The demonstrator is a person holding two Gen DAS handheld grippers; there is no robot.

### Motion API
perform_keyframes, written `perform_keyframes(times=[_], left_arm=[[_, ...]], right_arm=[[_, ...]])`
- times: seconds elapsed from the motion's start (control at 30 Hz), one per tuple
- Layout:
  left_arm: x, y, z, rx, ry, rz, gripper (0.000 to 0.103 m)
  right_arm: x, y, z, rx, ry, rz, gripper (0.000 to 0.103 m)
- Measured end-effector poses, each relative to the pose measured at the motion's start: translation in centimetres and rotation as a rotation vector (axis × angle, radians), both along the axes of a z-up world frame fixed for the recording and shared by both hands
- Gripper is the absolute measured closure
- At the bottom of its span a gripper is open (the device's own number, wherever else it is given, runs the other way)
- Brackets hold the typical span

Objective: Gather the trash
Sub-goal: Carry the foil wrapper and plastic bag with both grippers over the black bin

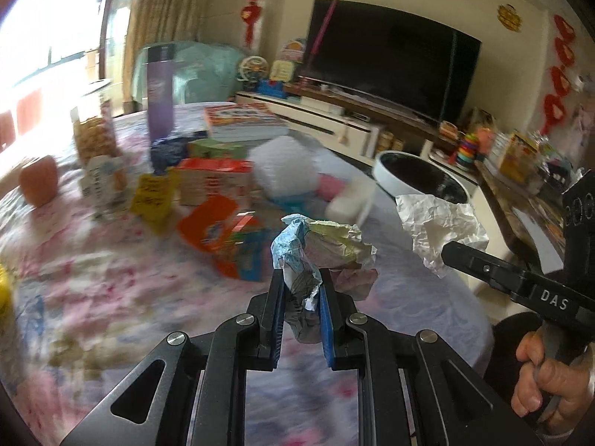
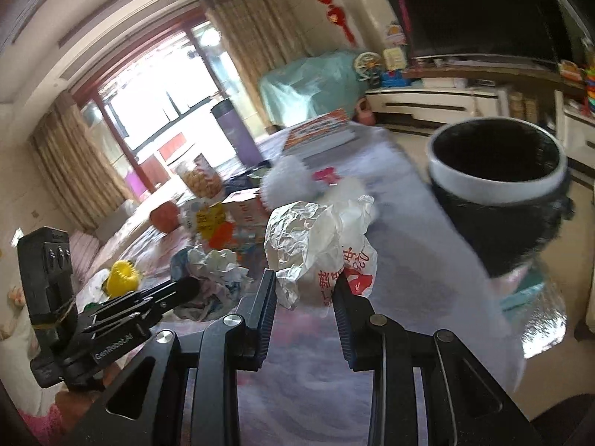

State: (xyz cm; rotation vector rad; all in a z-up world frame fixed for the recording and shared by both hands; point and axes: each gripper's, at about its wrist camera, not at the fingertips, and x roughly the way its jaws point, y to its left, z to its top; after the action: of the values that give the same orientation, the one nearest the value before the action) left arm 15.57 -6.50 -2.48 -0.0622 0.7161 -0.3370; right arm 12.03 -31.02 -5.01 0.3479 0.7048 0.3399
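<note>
My left gripper [image 1: 302, 278] is shut on a crumpled wad of coloured paper [image 1: 323, 249] and holds it above the table; the same wad shows in the right wrist view [image 2: 214, 271]. My right gripper [image 2: 305, 278] is shut on a crumpled white wrapper with red print [image 2: 319, 245], also held in the air; it shows at the right of the left wrist view [image 1: 438, 226]. A round bin with a white rim and black liner [image 2: 494, 182] stands just beyond the table's right edge, ahead and right of both grippers; it also shows in the left wrist view [image 1: 420, 176].
The table with a floral cloth [image 1: 111, 282] holds boxes [image 1: 212, 182], a book stack [image 1: 245, 120], a purple tall cylinder [image 1: 160, 89], an apple [image 1: 39, 180], a snack jar [image 1: 93, 137] and a white fluffy thing [image 1: 282, 167]. A yellow object [image 2: 121, 277] lies at the left. A TV cabinet stands behind.
</note>
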Motion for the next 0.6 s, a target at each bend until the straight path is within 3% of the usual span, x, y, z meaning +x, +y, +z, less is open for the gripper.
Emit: perform_keyframes(times=[0.6], left_arm=[[8.3, -9.9, -1.0, 0.055, 0.017, -0.181, 0.088]], right_arm=[[0.4, -10.1, -0.4, -0.054, 0.023, -0.202, 0.073]])
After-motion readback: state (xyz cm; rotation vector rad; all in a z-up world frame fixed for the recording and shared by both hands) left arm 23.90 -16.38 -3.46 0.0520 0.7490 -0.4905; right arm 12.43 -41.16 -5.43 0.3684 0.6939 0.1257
